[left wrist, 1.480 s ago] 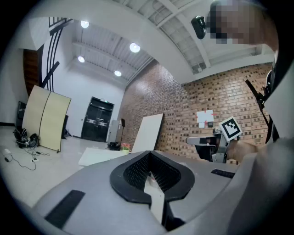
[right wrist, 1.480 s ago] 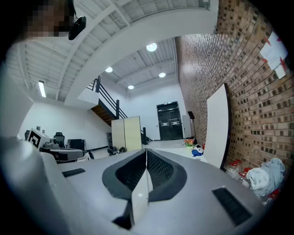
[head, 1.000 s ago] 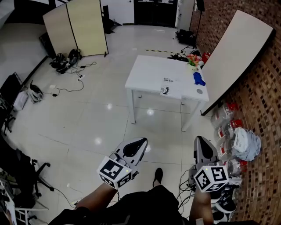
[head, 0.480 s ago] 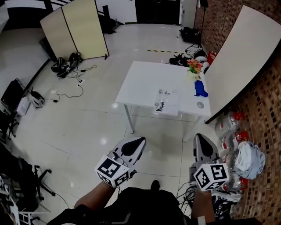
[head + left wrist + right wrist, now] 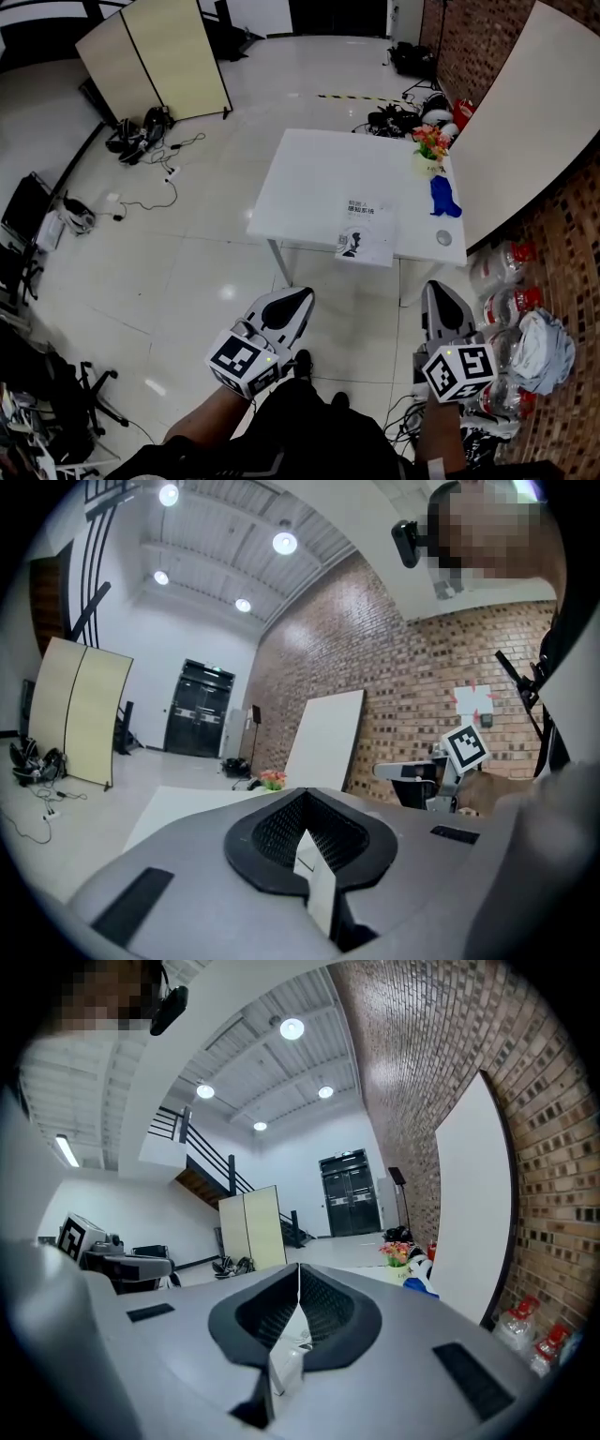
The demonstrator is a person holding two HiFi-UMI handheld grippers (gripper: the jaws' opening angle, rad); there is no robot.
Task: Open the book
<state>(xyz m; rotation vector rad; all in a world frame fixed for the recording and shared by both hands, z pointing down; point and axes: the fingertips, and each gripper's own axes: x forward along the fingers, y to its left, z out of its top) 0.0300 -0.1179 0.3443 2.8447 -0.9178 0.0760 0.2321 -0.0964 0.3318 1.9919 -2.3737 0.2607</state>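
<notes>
To your far left a beige folding screen (image 5: 155, 56) stands on the glossy tiled floor (image 5: 169, 244), well apart from anything you need. Your left gripper (image 5: 302, 296) hangs over the floor short of the desk, its grey jaws pressed together with nothing between them; its ribbed black pads meet at the tip. The white desk (image 5: 309, 178) stands ahead, flat and smooth on thin legs; the book (image 5: 366, 232) lies closed on its near right part, close by the near edge. It looks like a thin white softcover, with a dark figure and a few lines of print on the cover.

I judge the step in hand to be the approach, with the opening itself not begun; walk up until the book sits under both grippers, then part the jaws before you come down. A thin, slick cover will likely slide; so pin the spine side with one gripper and lift the free edge with the other, catching only the cover and not a sheaf of pages. Which side the spine is on I cannot tell from here.

Further right sit a pot of flowers (image 5: 429, 145), a crumpled blue thing (image 5: 445, 197) and a small round disc (image 5: 443, 238); keep your grippers clear of them. Your right gripper (image 5: 434, 287) is likewise clenched and empty, held over the floor near plastic bottles (image 5: 502, 281) along the rough brick wall (image 5: 562, 234).
</notes>
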